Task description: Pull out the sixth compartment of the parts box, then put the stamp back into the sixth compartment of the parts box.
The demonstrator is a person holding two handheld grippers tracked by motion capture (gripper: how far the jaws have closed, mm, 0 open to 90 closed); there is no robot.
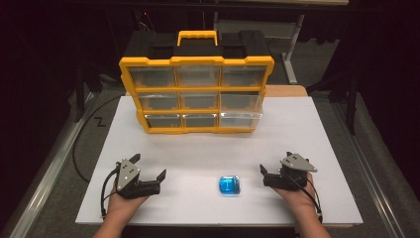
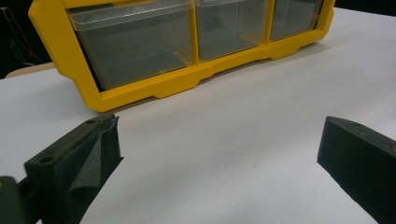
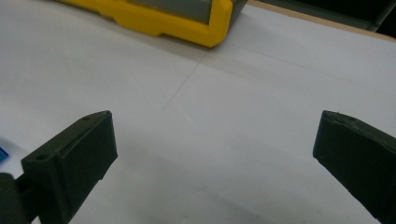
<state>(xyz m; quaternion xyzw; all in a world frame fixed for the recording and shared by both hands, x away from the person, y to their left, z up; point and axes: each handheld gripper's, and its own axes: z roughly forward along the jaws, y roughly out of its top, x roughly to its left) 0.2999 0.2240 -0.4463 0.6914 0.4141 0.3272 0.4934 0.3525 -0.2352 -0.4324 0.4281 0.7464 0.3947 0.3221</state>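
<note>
Blue box [image 1: 229,185]: a small blue, glossy, square-ish container is seen lying flat on the tabletop [image 1: 297,129] near its front edge, at about 6 o'clock from the middle of the surface; it lies between the two grippers and is touched by neither; a sliver of blue is caught at the left edge of the right gripper view.

Right gripper [image 1: 274,163]: it is held at 3 o'clock of the blue box, near it but apart; its jaws are spread wide with bare tabletop between them, as is shown in the right gripper view [image 3: 212,154].

Left gripper [image 1: 147,165]: it is held at 9 o'clock of the blue box, farther off than the right one; its jaws are likewise spread wide and hold nothing [image 2: 217,158].

Drawer cabinet [image 1: 196,89]: a yellow-framed organiser with clear drawers in three rows of three and a yellow handle on a black top is stood upright at 12 o'clock, well apart from the box; all drawers appear pushed in.
</note>
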